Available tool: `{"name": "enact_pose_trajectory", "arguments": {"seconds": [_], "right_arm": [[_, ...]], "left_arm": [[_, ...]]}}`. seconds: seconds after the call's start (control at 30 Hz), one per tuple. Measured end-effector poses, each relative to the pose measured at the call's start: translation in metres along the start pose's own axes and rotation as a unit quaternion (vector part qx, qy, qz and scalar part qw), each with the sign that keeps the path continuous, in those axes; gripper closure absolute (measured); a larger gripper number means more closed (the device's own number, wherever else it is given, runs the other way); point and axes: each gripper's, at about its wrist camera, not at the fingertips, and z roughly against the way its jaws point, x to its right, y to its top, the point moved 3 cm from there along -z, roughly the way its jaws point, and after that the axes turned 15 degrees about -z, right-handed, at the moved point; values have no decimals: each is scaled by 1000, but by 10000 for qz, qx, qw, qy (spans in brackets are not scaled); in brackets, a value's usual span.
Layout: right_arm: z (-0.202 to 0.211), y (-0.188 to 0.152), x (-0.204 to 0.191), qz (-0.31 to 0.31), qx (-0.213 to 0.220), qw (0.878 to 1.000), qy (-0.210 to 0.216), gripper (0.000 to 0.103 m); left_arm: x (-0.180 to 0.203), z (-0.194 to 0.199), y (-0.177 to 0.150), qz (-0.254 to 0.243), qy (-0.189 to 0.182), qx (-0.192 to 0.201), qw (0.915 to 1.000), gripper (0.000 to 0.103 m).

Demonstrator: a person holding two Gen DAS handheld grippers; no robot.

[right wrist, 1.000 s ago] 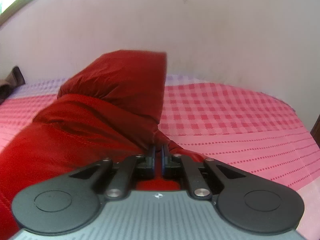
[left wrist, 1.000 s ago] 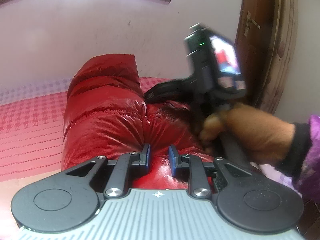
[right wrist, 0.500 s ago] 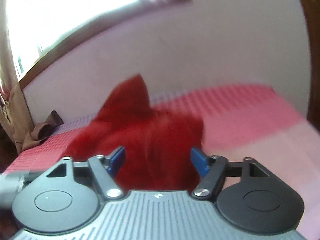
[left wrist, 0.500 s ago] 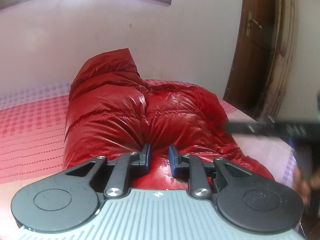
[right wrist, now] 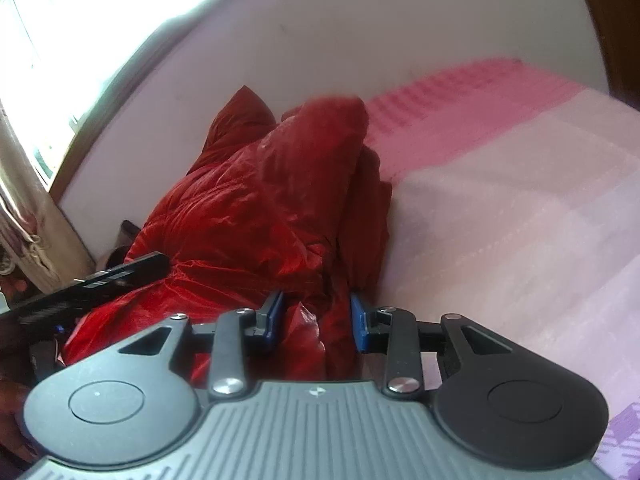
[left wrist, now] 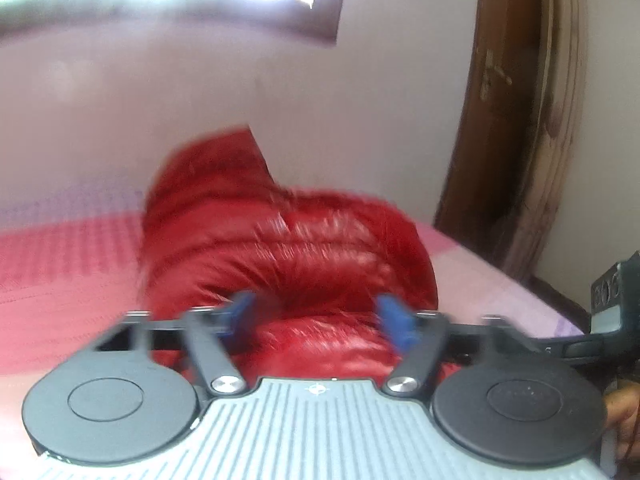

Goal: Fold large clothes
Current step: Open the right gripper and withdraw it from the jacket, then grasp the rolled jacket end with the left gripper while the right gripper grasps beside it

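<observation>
A shiny red puffer jacket (left wrist: 288, 248) lies bundled on the pink checked bed (left wrist: 60, 280). My left gripper (left wrist: 316, 316) is open, its blue pads spread wide just above the jacket's near edge, holding nothing. In the right wrist view the same jacket (right wrist: 260, 208) is heaped to the left on the bed (right wrist: 500, 220). My right gripper (right wrist: 316, 318) is open, its jaws either side of a fold at the jacket's near edge without pinching it. The left gripper's body (right wrist: 92, 284) shows at the left edge of that view.
A pale wall runs behind the bed, with a bright window (right wrist: 80, 40) and a curtain (right wrist: 24, 220) at the left. A brown wooden door (left wrist: 520, 120) stands at the right. The right gripper's body (left wrist: 608, 312) shows at the left view's right edge.
Both grippers have let go of the jacket and opened: the right first, then the left. The right gripper swung round to the jacket's near right edge. The jacket has settled into a lower heap.
</observation>
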Motion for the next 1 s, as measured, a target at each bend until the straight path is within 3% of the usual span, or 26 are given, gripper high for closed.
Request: {"name": "enact_pose_trajectory", "arguments": {"seconds": [0.03,0.1,0.2,0.23,0.3,0.43,0.53,0.73,0.8,0.87,0.93,1.0], "right_arm": [[0,2,3,-58,-27,10000,49,70],[0,5,4,-74,-53,9999,65,65],[1,4,4,17,-2,10000,-26,49],[0,5,4,57,38,9999,-99,45],[0,6,5,33,108,9997,-205,26],[-4,10,10,-103,-59,9999,-42,24],[-12,16,13,-283,-311,9987,278,24],[-35,25,14,-495,-800,9923,801,14],[-45,27,8,-343,-948,9913,844,3],[-56,29,1,-177,-1065,9904,860,0],[-65,31,-2,-181,-1056,9901,905,0],[-72,30,-5,-115,-998,9911,875,0]], "left_arm": [[-2,7,2,-75,235,98,9996,2],[-9,16,6,-140,508,213,9984,0],[-36,9,4,211,415,-69,9989,0],[-48,3,-1,445,329,-248,9982,0],[-66,-7,-10,870,78,-489,9950,0],[-91,-25,-24,1297,-471,-717,9878,0],[-104,-44,-33,1629,-1318,-825,9743,0],[-117,-70,-45,1741,-1974,-913,9604,0],[-118,-76,-49,1829,-2146,-992,9543,0],[-119,-83,-52,1919,-2202,-1068,9504,0],[-116,-83,-51,1920,-2096,-1084,9526,0],[-105,-78,-46,1717,-1712,-1027,9647,0]]}}
